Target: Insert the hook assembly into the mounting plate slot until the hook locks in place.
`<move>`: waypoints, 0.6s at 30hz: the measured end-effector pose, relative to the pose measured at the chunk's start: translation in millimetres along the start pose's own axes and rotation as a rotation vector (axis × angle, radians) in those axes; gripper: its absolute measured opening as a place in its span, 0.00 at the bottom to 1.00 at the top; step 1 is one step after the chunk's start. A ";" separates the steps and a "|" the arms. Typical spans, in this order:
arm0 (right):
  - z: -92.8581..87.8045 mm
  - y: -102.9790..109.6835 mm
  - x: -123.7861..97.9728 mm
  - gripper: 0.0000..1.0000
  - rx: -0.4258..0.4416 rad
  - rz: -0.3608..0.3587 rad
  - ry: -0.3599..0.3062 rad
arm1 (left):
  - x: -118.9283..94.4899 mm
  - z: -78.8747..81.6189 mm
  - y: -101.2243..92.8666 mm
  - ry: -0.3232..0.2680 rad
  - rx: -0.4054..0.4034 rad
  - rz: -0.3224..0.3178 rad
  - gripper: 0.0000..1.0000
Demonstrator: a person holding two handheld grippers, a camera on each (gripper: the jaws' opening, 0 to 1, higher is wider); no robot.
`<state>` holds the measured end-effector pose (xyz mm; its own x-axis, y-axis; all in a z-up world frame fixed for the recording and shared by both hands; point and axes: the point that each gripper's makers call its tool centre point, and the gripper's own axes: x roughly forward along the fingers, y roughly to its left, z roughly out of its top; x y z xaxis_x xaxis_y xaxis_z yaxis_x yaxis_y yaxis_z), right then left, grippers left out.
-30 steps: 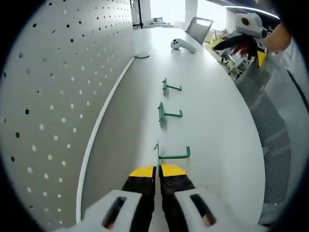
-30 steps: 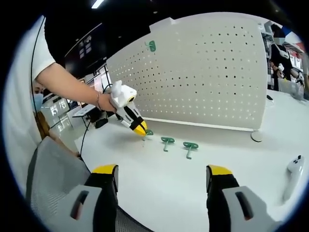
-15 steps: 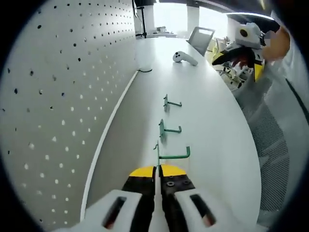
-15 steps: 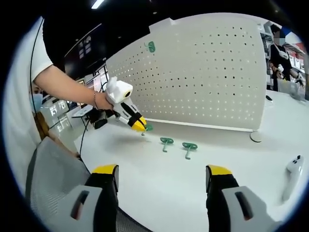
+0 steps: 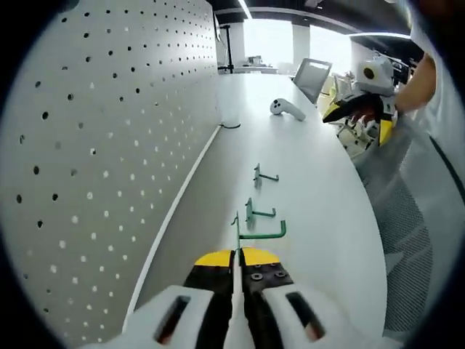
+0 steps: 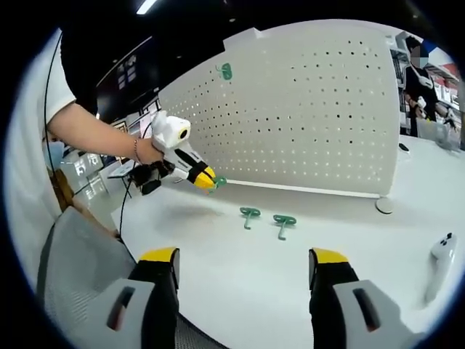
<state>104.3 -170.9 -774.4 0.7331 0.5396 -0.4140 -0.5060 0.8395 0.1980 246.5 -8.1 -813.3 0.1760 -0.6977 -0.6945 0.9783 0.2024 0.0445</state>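
Left fingers (image 5: 218,267) pinched tight on a green hook (image 5: 251,233) lifted off the table (image 5: 312,189), right gripper (image 6: 243,280) wide and empty; I judge carry-to-pegboard (image 6: 312,116) underway, next aligning prongs with holes.

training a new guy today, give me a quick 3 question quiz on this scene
1. True or false: the left claw is shut on a green hook.
2. How many hooks lie on the table? A) one B) two C) four
3. Fill in: one hook already hangs near the top of the ____.

Key: 1 true. 2 B, the near hook and the far hook. 3 pegboard.
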 end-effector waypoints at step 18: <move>-0.7 -0.3 -0.1 0.71 0.002 0.000 0.001 | -17.0 15.4 -6.9 -0.098 -0.048 0.046 0.03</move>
<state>104.0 -171.2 -775.0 0.7325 0.5396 -0.4151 -0.5053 0.8395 0.1997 238.4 -8.3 -790.7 0.2328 -0.7503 -0.6188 0.9629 0.2669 0.0387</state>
